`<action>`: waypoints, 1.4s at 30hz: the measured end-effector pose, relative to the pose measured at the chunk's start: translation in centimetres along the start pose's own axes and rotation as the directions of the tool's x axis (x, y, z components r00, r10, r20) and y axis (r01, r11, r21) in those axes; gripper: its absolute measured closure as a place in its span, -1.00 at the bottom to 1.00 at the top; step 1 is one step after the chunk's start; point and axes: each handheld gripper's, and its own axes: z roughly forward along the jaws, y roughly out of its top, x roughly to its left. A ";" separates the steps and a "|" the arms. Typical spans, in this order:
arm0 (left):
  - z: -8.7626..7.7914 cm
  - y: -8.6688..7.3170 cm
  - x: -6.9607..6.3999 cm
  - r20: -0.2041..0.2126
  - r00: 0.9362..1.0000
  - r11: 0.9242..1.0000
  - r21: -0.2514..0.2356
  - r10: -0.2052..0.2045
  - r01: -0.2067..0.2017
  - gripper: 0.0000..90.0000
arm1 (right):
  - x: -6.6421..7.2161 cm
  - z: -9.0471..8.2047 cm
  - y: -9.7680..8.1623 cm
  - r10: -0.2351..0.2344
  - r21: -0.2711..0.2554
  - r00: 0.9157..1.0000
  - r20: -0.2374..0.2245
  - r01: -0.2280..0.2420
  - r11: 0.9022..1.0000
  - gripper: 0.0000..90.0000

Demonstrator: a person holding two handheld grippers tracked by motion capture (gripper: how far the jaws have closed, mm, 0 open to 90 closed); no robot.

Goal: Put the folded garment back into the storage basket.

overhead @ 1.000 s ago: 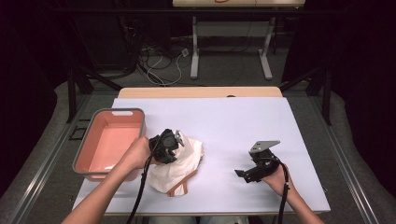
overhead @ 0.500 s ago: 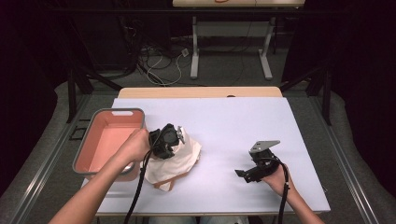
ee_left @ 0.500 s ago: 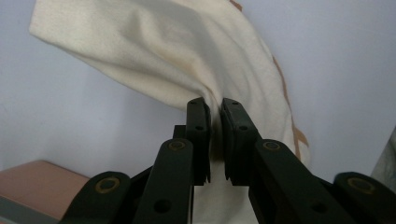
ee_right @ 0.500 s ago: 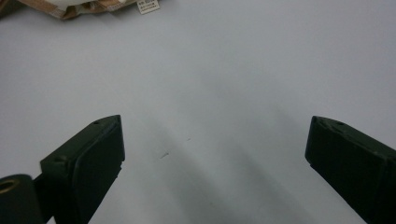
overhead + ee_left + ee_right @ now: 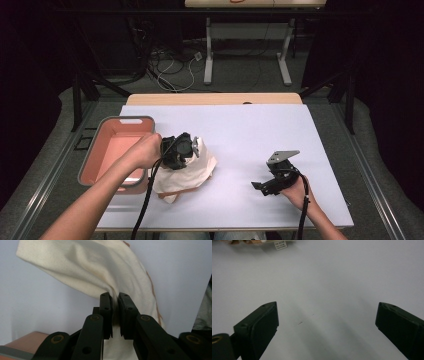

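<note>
Resting near the surface's [image 5: 240, 130] front edge, right gripper [image 5: 263, 187] with jaws spread wide and nothing between; left gripper [image 5: 192, 150] pinching cream cloth [image 5: 192, 172] at mid-surface; beyond, pink bin [image 5: 115, 145] just beside the cloth.

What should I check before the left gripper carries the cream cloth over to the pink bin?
1. Grip on the cloth: ok. The left gripper has its jaws pinched on a fold of the cream cloth.
2. Cloth clear of the table: not ok. Most of it lies on the white table.
3. Bin ready: ok. The pink bin sits open beside the cloth, nothing seen inside.
4. Right gripper out of the way: ok. The right gripper is open over bare table, apart from the cloth.
5. Cable of the left gripper clear: cannot tell.
</note>
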 end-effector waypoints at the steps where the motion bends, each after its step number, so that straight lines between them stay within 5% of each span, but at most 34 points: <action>1: -0.1 0.1 0.0 0.003 1.000 1.000 0.002 0.002 -0.002 0.83 | 0.0 0.0 0.0 0.001 -0.004 1.000 0.001 -0.001 1.000 -0.90; 10: -1.2 0.5 0.1 -0.025 1.000 1.000 0.014 0.015 -0.015 0.83 | -0.1 0.0 0.0 0.008 -0.012 1.000 -0.010 -0.008 1.000 -0.92; 29: -3.9 1.3 0.6 -0.068 0.991 0.991 0.068 0.116 -0.111 0.83 | -0.2 -0.1 -0.1 0.006 -0.009 1.000 -0.014 -0.006 1.000 -0.94; 42: -5.4 0.7 0.8 -0.092 0.988 0.989 0.091 0.123 -0.114 0.83 | -0.1 0.1 -0.1 0.010 0.001 1.000 -0.013 -0.010 1.000 -0.94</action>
